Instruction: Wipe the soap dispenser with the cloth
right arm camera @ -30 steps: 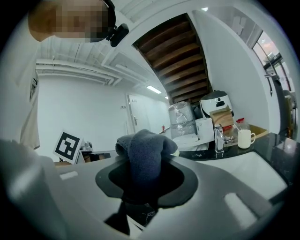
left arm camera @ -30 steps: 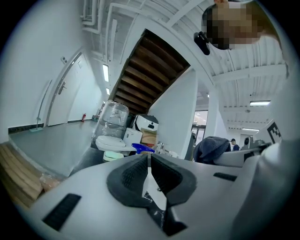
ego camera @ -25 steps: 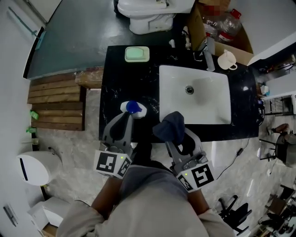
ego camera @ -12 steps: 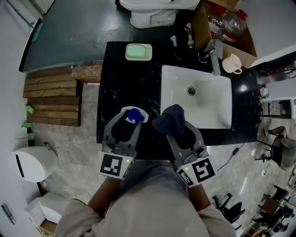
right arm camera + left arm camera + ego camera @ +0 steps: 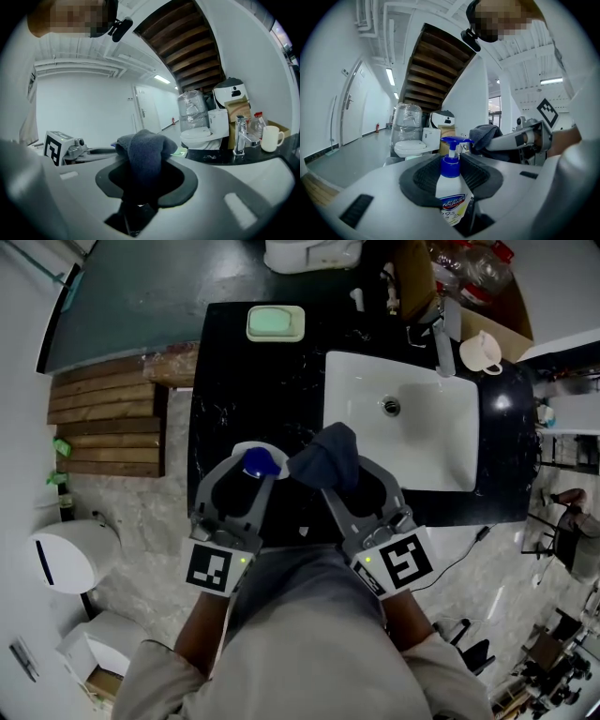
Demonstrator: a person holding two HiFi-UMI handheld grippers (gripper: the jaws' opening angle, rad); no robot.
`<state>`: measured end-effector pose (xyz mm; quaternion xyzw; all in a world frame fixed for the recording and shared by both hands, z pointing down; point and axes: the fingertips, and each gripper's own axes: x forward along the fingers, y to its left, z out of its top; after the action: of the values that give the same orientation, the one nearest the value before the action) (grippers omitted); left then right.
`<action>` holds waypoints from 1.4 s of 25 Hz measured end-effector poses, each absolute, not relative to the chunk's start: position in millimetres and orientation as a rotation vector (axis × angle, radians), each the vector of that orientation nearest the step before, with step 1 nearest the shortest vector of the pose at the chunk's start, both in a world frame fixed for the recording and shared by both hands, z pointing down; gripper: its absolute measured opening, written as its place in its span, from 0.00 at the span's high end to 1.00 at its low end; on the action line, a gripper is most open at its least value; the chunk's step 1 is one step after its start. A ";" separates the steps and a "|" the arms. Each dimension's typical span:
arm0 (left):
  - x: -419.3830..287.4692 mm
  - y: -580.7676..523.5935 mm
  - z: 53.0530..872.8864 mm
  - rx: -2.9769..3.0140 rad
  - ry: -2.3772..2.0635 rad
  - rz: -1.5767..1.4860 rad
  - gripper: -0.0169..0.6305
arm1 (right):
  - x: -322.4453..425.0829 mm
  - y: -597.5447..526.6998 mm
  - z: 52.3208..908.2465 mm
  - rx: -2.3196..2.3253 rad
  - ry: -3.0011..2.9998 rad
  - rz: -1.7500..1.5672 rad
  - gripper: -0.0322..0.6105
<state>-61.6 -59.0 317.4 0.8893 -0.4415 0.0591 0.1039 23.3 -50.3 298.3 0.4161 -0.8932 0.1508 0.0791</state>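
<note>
A white soap dispenser (image 5: 255, 462) with a blue pump stands on the black counter near its front edge. My left gripper (image 5: 246, 471) is around it: its jaws have just been closing, and in the left gripper view the bottle (image 5: 451, 192) sits between the pads (image 5: 423, 178), which touch both its sides. A dark blue-grey cloth (image 5: 323, 457) is bunched in my right gripper (image 5: 350, 480), which is shut on it. The cloth hangs just right of the pump head and, as far as I can tell, apart from it. In the right gripper view the cloth (image 5: 143, 154) fills the jaws.
The white sink basin (image 5: 441, 442) lies right of the grippers, with a faucet (image 5: 448, 329) and a white mug (image 5: 481, 351) behind it. A green soap dish (image 5: 276, 322) sits at the counter's back. A wooden pallet (image 5: 108, 427) lies on the floor to the left.
The left jaws, shut behind the bottle a second ago, opened and now sit around it. The right gripper carried the cloth left, closer to the pump.
</note>
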 end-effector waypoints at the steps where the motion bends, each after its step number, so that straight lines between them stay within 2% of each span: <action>1: -62.1 -58.6 317.4 2.623 -1.297 0.175 0.78 | 22.5 -53.8 299.7 1.231 -2.680 0.456 0.76; 17: -63.3 -57.7 316.4 2.662 -1.272 0.172 0.78 | -1.6 -87.0 346.5 1.022 -2.665 0.520 0.77; 26: -64.2 -56.4 317.4 2.662 -1.266 0.167 0.78 | -21.8 -76.9 368.2 0.825 -2.569 0.308 0.77; 35: -65.0 -55.6 318.3 2.672 -1.263 0.165 0.78 | -22.3 -74.7 379.6 0.783 -2.515 0.242 0.77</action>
<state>-65.0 -55.6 318.3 0.8990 -0.4249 0.0554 0.0907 -22.3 -74.7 379.6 0.2871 -0.9216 0.0885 0.2458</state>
